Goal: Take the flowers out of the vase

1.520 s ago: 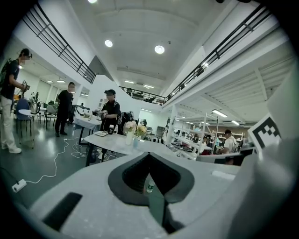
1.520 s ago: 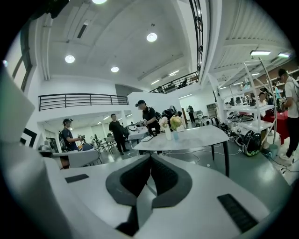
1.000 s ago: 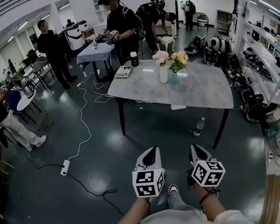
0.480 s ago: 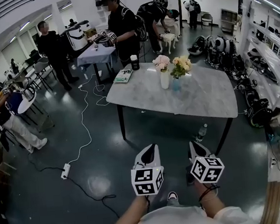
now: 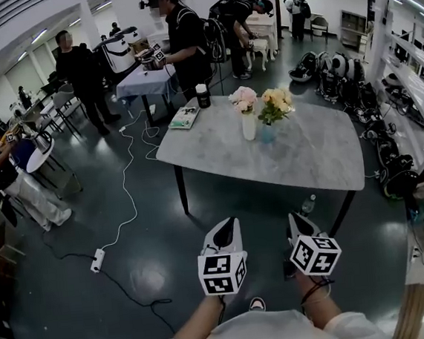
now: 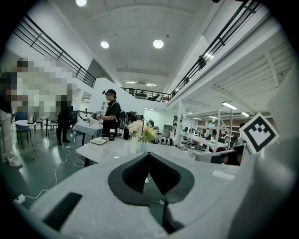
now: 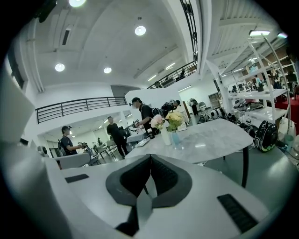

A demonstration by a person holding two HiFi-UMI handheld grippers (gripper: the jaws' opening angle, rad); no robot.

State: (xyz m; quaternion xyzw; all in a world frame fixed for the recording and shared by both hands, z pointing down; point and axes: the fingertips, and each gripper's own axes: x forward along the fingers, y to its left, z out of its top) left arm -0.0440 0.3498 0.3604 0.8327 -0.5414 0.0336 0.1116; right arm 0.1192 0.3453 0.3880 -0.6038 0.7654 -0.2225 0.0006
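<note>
White plastic shells covered two hand-held grippers, lowest in the head view, just above the person's pale sleeves. Side by side, the left gripper [image 5: 228,224] and the right gripper [image 5: 294,220] each carried a cube of black-and-white square markers (part of the tool itself). Both pointed forward at a table and were well short of it. In the left gripper view, the dark-padded jaws were pressed together with nothing between them. The right gripper view showed the same, tips meeting and empty.

Under them spread a dark, glossy floor [image 5: 99,317]. On it to the left rested a white power strip [image 5: 97,258], its white cable [image 5: 126,188] snaking away into the room. A clear water bottle [image 5: 308,205] sat on the floor by the table's near right leg.

Farther on stood the pale grey, marble-look table [image 5: 308,163] on dark legs. Toward its far side stood a white vase [image 5: 249,126] holding pink flowers [image 5: 244,96]. Just beside it on the right, a small blue vase [image 5: 267,133] held yellow flowers [image 5: 276,102]. Both bunches sat upright in their vases. At the far left corner lay a booklet [image 5: 184,117], with a black cup [image 5: 203,96] beside it.

Beyond the table a person in black [image 5: 183,41] stood by a smaller cloth-covered table [image 5: 148,82], and several other people stood or bent farther back
</note>
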